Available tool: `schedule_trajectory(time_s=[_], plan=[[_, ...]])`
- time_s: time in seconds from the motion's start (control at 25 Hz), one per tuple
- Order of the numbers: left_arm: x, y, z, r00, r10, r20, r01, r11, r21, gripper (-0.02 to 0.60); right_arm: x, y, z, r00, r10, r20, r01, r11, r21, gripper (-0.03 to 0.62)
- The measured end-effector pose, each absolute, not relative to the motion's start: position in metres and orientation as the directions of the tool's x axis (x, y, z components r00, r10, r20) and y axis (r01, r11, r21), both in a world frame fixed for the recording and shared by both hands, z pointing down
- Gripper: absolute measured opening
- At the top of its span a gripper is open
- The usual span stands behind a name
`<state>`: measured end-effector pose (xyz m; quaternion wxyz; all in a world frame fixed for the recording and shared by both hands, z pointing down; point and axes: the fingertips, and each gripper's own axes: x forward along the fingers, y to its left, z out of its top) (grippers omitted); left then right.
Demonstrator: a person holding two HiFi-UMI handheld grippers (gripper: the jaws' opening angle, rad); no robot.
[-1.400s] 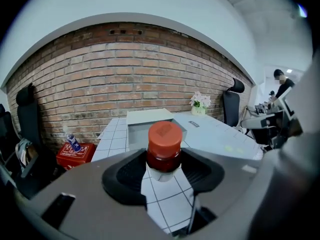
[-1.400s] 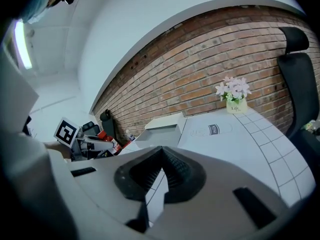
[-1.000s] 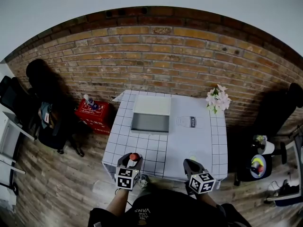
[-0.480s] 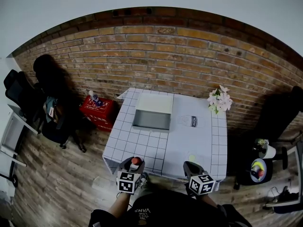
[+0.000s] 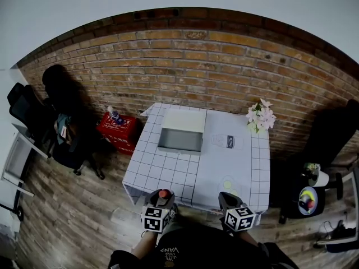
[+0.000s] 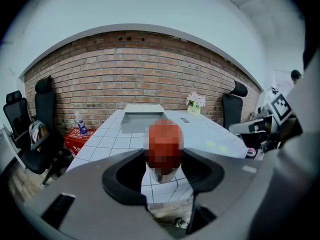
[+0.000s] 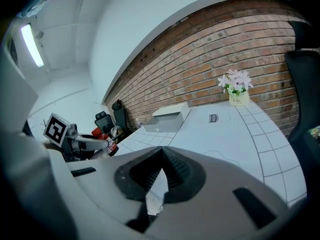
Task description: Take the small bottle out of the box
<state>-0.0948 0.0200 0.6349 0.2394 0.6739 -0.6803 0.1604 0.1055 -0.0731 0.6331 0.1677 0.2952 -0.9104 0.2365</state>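
The small bottle (image 5: 164, 194), with a red cap, stands upright between the jaws of my left gripper (image 5: 161, 198), just past the table's near left edge. In the left gripper view the bottle (image 6: 164, 146) fills the gap between the dark pads, which press on it. The open white box (image 5: 180, 136) sits at the far middle of the tiled table (image 5: 168, 172), well away from the bottle, and shows again as the box (image 6: 141, 119). My right gripper (image 5: 227, 199) hovers at the near right edge; its fingertips meet and nothing is held (image 7: 161, 159).
A pot of pink flowers (image 5: 259, 116) stands at the far right corner. A printed bottle outline (image 5: 230, 142) lies on the tabletop right of the box. A red crate (image 5: 119, 129) and dark chairs (image 5: 33, 122) stand on the floor to the left, a stool with items (image 5: 307, 198) to the right.
My left gripper has drawn back with the bottle from over the table's front tiles to just past its near edge. The head view shifted slightly. The right gripper barely moved.
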Motion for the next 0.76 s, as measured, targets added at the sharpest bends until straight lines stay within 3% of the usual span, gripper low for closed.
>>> schedule_trajectory(time_s=[0.76], plan=[[-0.084, 0.019, 0.633, 0.036, -0.852, 0.523, -0.993, 0.028, 0.113, 0.224, 0.113, -0.069, 0.634, -0.762, -0.466, 0.45, -0.624, 0.715, -0.316, -0.002]])
